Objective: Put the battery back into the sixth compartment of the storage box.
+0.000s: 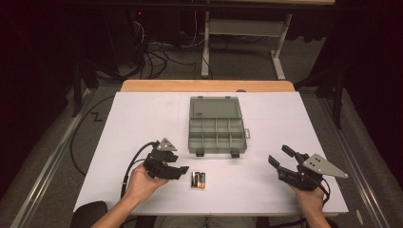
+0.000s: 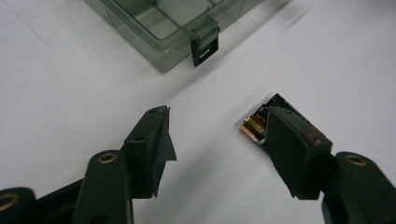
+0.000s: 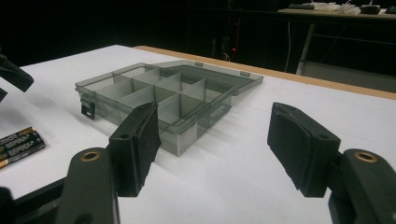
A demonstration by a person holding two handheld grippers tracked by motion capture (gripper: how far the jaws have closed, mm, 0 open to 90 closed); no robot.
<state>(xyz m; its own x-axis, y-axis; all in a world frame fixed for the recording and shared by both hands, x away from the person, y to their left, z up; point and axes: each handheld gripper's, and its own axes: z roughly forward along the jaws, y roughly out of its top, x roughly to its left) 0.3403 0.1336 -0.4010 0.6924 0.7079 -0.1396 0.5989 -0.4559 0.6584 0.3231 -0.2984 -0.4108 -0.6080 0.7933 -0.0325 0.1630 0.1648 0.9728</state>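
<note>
Three batteries (image 1: 198,180) are seen lying on the bench (image 1: 142,118), just beside the wide-open left hand-held gripper (image 1: 183,172). None is gripped yet. Beyond it, the box (image 1: 216,126) is open and empty. Nothing is held by the open right hand-held gripper (image 1: 278,156).

Batteries (image 1: 198,180) black-and-gold; compartment box (image 1: 217,134) translucent grey-green, black latches; table (image 1: 142,118) white.

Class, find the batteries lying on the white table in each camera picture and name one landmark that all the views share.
High view: batteries lie bottom centre, beside the left gripper.
Left gripper view: batteries peek out behind the right-hand jaw.
Right gripper view: batteries at the left edge.
Shared landmark: the open grey compartment box.
</note>
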